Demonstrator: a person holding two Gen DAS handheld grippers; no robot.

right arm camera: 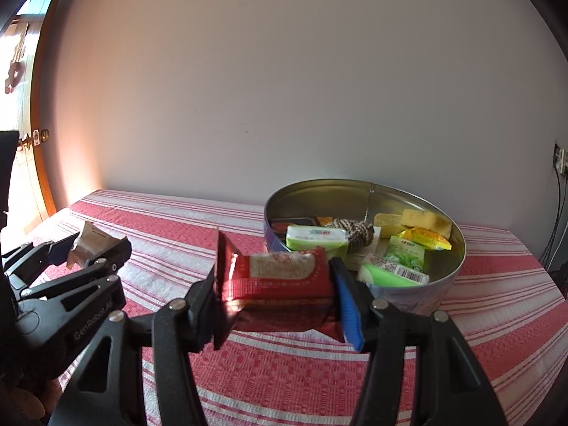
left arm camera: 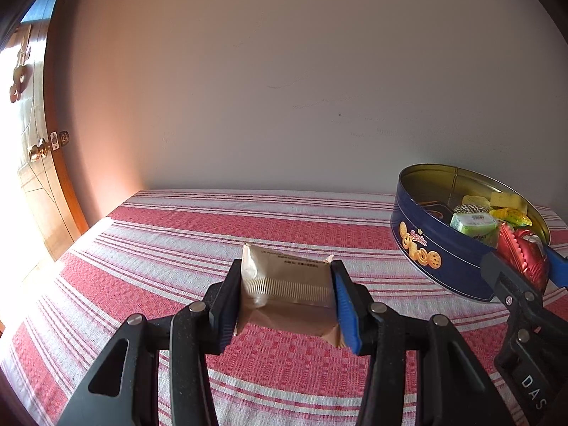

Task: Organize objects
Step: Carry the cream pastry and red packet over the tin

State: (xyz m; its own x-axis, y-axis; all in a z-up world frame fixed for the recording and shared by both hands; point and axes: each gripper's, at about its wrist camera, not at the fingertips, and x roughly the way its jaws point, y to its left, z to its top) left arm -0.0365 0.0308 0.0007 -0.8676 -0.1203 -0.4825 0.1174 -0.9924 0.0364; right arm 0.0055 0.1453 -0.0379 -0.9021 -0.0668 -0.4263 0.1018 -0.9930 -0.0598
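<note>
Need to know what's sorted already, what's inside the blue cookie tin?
The tin holds green packets, yellow packets, sponges and twine. Anything beneath them is covered.

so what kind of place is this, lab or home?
Likely a home room: a table under a red striped tablecloth, a wooden door with brass handle, and a cookie tin of household bits.

My left wrist camera looks forward and slightly down along my left fingers (left arm camera: 227, 305), close over the striped tabletop (left arm camera: 177, 234) toward the bare wall (left arm camera: 284, 88), with the door (left arm camera: 39, 163) at its left edge. My right wrist camera faces the same way from further right. Both views share the round tin (left arm camera: 443, 252) (right arm camera: 447, 277), and each one catches the other gripper at its edge.
</note>
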